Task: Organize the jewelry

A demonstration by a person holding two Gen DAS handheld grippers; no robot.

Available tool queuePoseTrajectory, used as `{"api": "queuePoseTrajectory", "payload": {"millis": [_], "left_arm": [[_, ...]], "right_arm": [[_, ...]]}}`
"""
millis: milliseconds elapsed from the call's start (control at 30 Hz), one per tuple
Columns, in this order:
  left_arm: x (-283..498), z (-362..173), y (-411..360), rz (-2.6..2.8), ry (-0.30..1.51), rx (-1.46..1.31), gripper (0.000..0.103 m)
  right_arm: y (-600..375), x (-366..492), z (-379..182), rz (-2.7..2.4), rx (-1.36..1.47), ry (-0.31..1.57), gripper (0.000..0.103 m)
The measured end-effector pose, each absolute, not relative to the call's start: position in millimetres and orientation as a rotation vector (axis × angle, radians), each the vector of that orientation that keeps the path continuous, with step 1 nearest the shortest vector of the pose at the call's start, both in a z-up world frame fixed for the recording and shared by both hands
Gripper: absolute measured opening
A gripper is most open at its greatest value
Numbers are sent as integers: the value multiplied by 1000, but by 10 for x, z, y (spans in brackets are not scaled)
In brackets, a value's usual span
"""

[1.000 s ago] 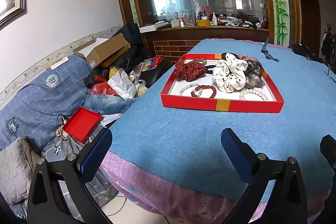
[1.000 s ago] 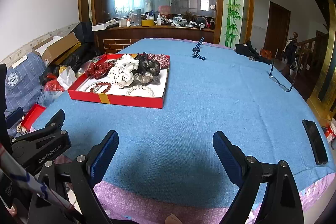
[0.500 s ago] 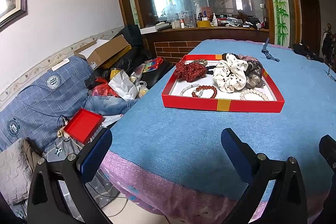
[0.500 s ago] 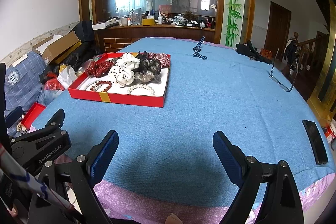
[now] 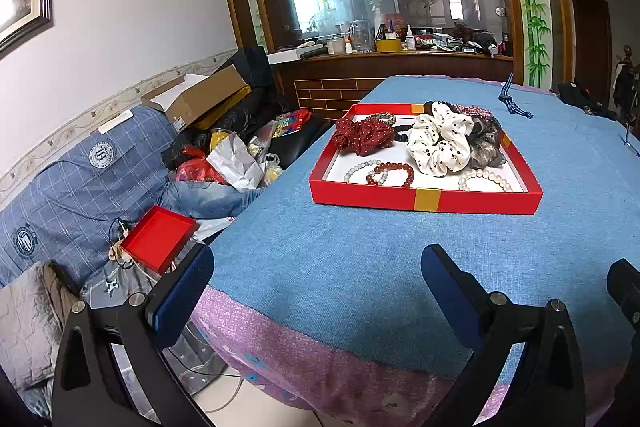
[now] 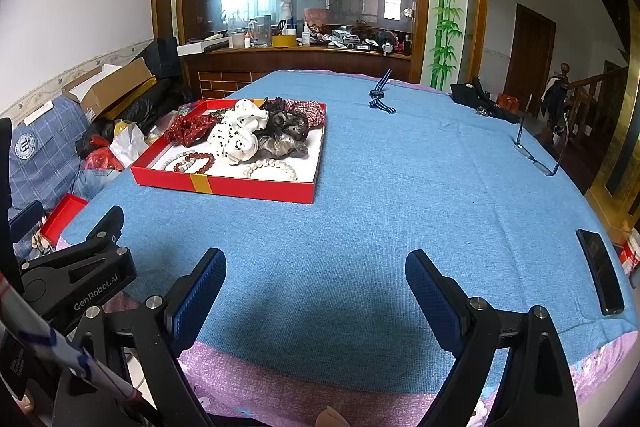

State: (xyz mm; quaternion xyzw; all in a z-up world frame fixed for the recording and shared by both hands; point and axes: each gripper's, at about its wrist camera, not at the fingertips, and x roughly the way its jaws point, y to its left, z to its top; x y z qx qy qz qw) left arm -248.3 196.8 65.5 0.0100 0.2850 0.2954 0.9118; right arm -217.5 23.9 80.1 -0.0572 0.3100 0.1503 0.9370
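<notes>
A red tray (image 5: 424,201) (image 6: 224,185) sits on the blue tablecloth. It holds a red dotted scrunchie (image 5: 362,135), a white dotted scrunchie (image 5: 440,143) (image 6: 238,135), a dark grey scrunchie (image 6: 284,135), a pale bead bracelet (image 5: 356,169), a red bead bracelet (image 5: 392,173) (image 6: 196,161) and a pearl bracelet (image 5: 486,181) (image 6: 272,169). My left gripper (image 5: 318,277) hangs open over the table's near left corner. My right gripper (image 6: 316,279) stands open over the near edge, well short of the tray.
A blue striped cord (image 6: 380,99) lies at the far side, glasses (image 6: 538,147) at the right, a black phone (image 6: 600,275) near the right edge. Left of the table are a sofa with clutter, a cardboard box (image 5: 200,97) and a small red lid (image 5: 158,239).
Both views have shifted very slightly; the tray and its contents have not moved, and both grippers stay open.
</notes>
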Motion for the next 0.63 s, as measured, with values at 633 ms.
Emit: {"api": "queuePoseTrajectory", "payload": {"millis": [633], "left_arm": [[-2498,676,1920,663,572,82,103]], "right_arm": [[184,-2148,783,296,-91,649,94]]}}
